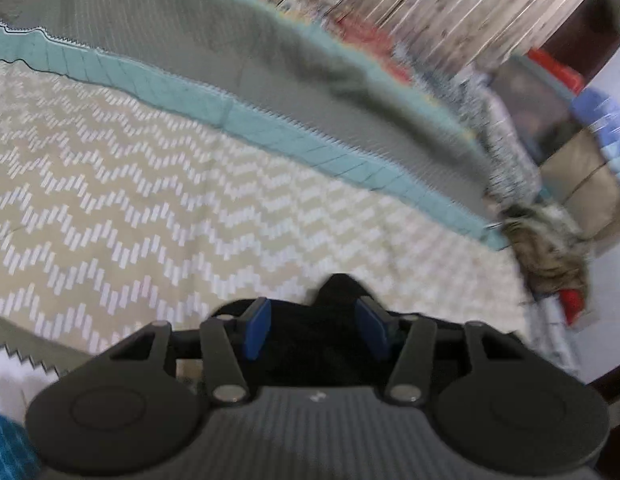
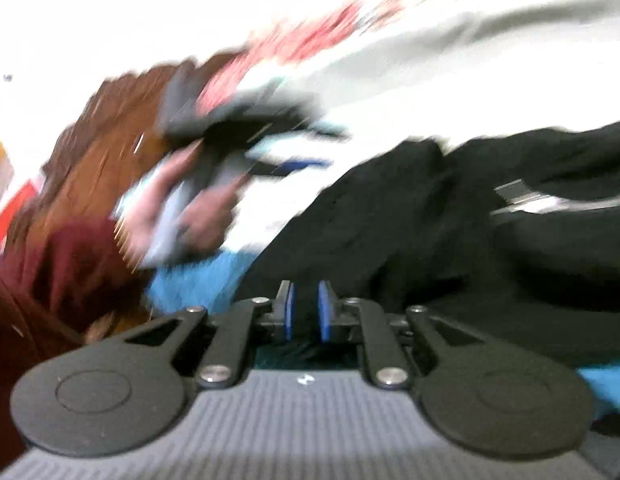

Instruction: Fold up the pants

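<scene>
Two views, both blurred. Left wrist: my left gripper (image 1: 315, 330) has jaws spread, black pants (image 1: 334, 320) bunched between them over the patterned bedspread (image 1: 150, 184). Right wrist: my right gripper (image 2: 306, 312) is pinched on soft, limp pants; I'd grab the hem.

Pants (image 2: 410, 216): black, with a pale stripe.
Bedspread (image 1: 190, 200): beige with white zigzag dashes, teal border.
Gripper pads (image 1: 256, 328): blue.
Towel (image 2: 198, 280): bright blue.
Sleeve (image 2: 70, 264): maroon.
</scene>
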Action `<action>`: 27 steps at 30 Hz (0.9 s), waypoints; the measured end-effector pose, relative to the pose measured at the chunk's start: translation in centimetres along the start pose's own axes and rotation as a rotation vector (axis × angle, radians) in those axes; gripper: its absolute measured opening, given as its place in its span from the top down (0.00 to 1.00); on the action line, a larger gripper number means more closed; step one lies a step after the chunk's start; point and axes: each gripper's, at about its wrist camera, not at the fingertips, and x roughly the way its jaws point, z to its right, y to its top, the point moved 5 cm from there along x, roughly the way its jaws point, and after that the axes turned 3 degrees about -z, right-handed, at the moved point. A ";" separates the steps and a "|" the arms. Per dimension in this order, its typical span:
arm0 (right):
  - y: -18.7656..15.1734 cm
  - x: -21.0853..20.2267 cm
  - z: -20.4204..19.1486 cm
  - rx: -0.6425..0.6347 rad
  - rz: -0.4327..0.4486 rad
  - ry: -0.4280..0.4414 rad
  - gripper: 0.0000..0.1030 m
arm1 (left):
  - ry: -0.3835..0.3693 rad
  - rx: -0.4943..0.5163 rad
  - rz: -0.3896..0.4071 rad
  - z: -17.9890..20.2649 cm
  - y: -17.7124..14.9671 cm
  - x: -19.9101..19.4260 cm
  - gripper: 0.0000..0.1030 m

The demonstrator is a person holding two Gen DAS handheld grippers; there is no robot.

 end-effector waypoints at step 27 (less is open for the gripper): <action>-1.2 -11.8 16.2 0.428 0.377 -0.505 0.85 | -0.053 0.098 -0.159 6.9 -5.2 3.4 0.45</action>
